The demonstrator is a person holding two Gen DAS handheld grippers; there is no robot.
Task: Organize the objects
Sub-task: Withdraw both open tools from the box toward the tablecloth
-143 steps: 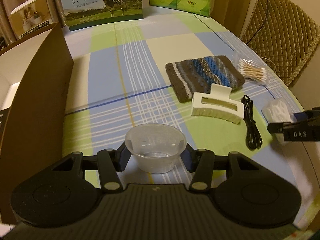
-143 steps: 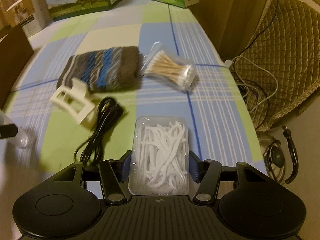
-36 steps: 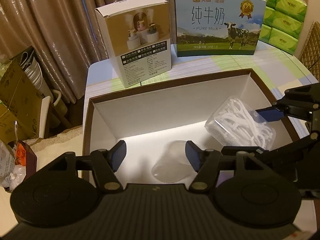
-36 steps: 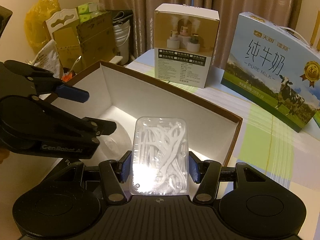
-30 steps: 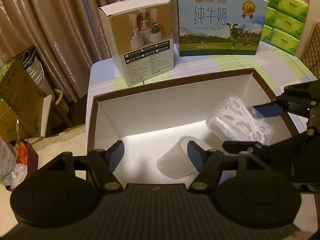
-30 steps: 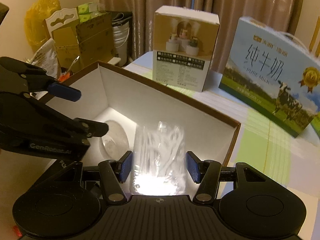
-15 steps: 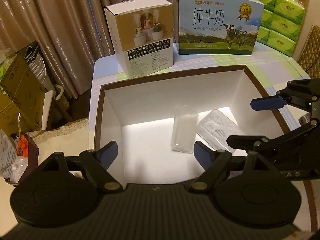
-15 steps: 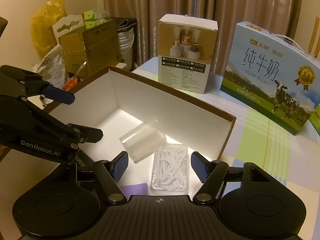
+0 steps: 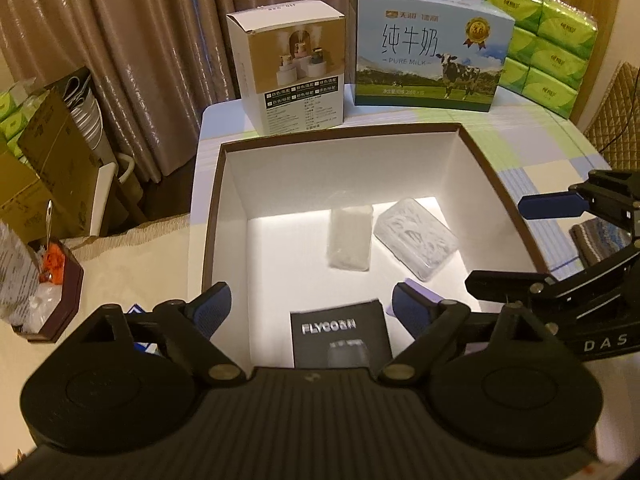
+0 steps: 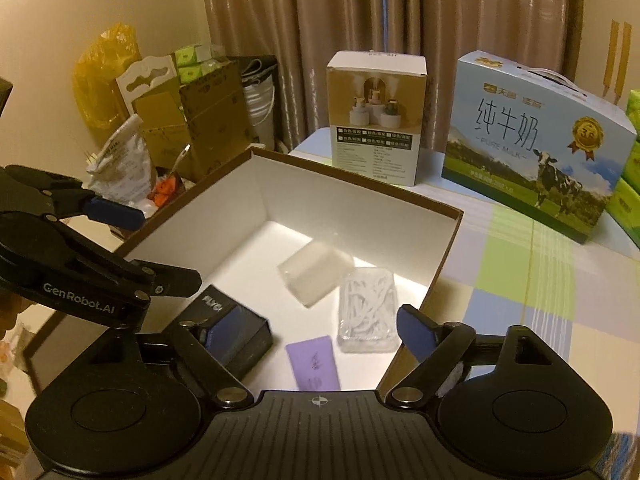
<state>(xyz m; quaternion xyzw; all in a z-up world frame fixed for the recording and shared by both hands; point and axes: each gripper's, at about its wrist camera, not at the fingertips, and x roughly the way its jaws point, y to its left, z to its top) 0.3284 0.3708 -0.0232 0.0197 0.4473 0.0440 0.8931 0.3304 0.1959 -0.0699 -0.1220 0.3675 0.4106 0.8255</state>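
Observation:
A brown storage box with a white inside [image 9: 224, 152] [image 10: 448, 248] stands on the table. On its floor lie a clear plastic cup on its side [image 9: 349, 236] [image 10: 316, 276], a clear case of floss picks [image 9: 416, 238] [image 10: 367, 308], a black Flycorn box [image 9: 340, 338] [image 10: 230, 326] and a purple card [image 10: 314, 362]. My left gripper [image 9: 310, 308] is open and empty above the box's near edge. My right gripper [image 10: 308, 326] is open and empty above the box. Each gripper shows in the other's view, the right one [image 9: 552, 240] and the left one [image 10: 120, 240].
A humidifier carton [image 9: 292, 72] [image 10: 376, 116], a milk carton [image 9: 428, 44] [image 10: 532, 140] and green tissue packs [image 9: 548, 36] stand behind the box. A striped knit pouch [image 9: 600, 240] lies at the right. Cardboard boxes and bags [image 10: 180, 120] sit off the table's left.
Both grippers have opened wider and pulled back and up from the box. The cup and floss case, released earlier, have settled on the box floor. More of the box floor now shows.

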